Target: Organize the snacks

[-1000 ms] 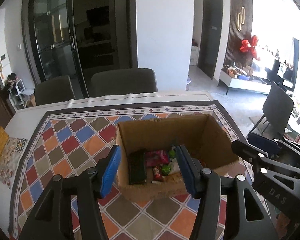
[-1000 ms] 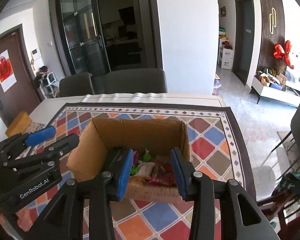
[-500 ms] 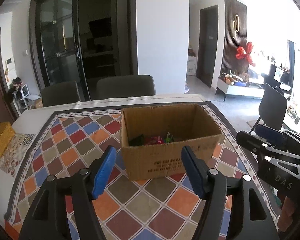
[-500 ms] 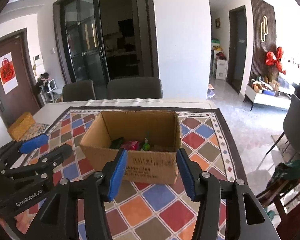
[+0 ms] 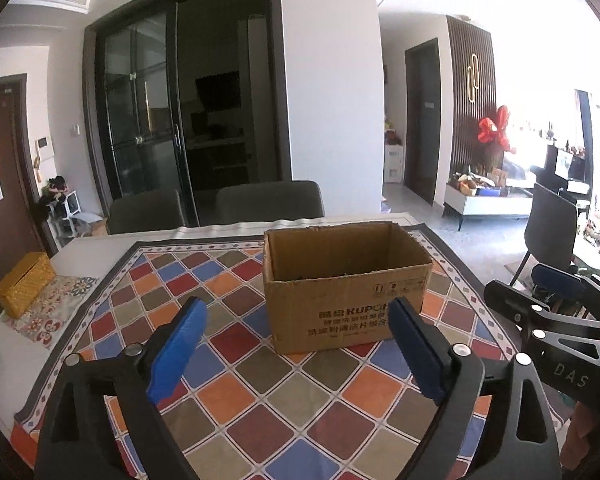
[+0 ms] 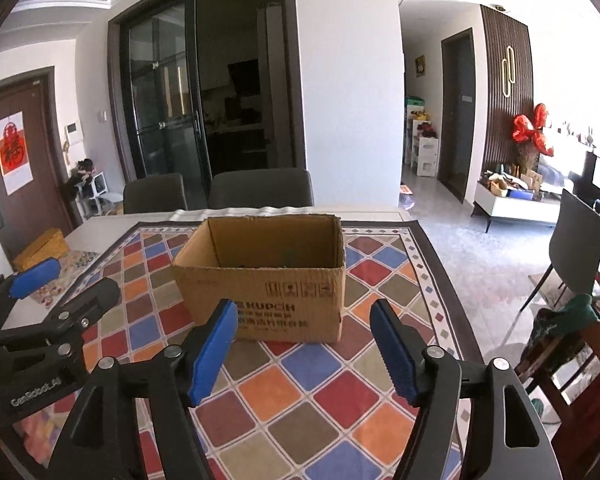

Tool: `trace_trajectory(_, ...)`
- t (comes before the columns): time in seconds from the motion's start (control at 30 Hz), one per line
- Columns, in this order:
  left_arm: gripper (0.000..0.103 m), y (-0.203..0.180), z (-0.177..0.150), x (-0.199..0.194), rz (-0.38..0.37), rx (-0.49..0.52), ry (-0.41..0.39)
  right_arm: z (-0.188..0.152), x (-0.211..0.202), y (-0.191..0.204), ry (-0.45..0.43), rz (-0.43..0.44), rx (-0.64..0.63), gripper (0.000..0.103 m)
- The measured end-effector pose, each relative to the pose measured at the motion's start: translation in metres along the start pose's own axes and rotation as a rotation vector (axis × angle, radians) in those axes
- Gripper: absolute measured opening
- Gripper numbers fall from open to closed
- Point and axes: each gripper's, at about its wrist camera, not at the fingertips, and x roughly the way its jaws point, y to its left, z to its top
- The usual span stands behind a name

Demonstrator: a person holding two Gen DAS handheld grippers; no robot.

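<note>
Both tools have backed away from the cardboard box (image 5: 346, 288): a second ago each looked down into it over the near rim, with snack packets showing between the blue pads; now the box stands well ahead of them on the patterned cloth (image 5: 236, 364) of the desk (image 5: 100, 240). Left tool (image 5: 296, 354): jaws opening, now wide apart, nothing between them. Right tool (image 6: 304, 354): jaws opening too, less wide, also nothing held.

Judgement: both tools have pulled back with nothing in them, so the last items appear to be delivered. No loose snack shows on the cloth in either view, so the sorting looks finished or close to it.

View differences:
- From this lower angle the box contents are almost hidden. Right wrist view shows a faint greenish shape (image 6: 288, 256) low against the back wall; left wrist view shows only dark specks at the front rim.
- Left wrist view shows the right tool at the far right edge, and a yellow woven box (image 5: 24, 288) at the desk's left end.
- Right wrist view shows the left tool at its lower left, and a wooden chair (image 6: 572, 360) with green cloth beside the desk.
- Both show two grey chairs (image 6: 220, 192) behind the desk.
</note>
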Motion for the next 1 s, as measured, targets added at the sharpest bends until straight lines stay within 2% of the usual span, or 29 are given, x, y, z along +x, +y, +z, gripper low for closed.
trace_trajectory(0.13, 0.097, 0.003, -0.003, -0.008, -0.015, -0.015, 0.0, -0.003, -0.012, -0.001, -0.017, -0.001, 0.007, 0.075)
trace_trajectory(0.27, 0.1, 0.007, -0.006, -0.019, 0.002, -0.036, -0.015, -0.009, -0.024, 0.0, -0.031, 0.004, 0.014, 0.077)
trace_trajectory(0.37, 0.102, 0.01, -0.009, -0.026, -0.003, -0.052, -0.021, -0.013, -0.033, 0.004, -0.054, -0.025, -0.007, 0.082)
trace_trajectory(0.53, 0.103, 0.015, -0.011, -0.035, -0.001, -0.077, -0.027, -0.018, -0.047, 0.008, -0.081, -0.029, -0.029, 0.083)
trace_trajectory(1.0, 0.103, 0.011, -0.014, -0.049, -0.006, -0.068, -0.055, -0.023, -0.064, 0.007, -0.117, -0.022, -0.036, 0.085)
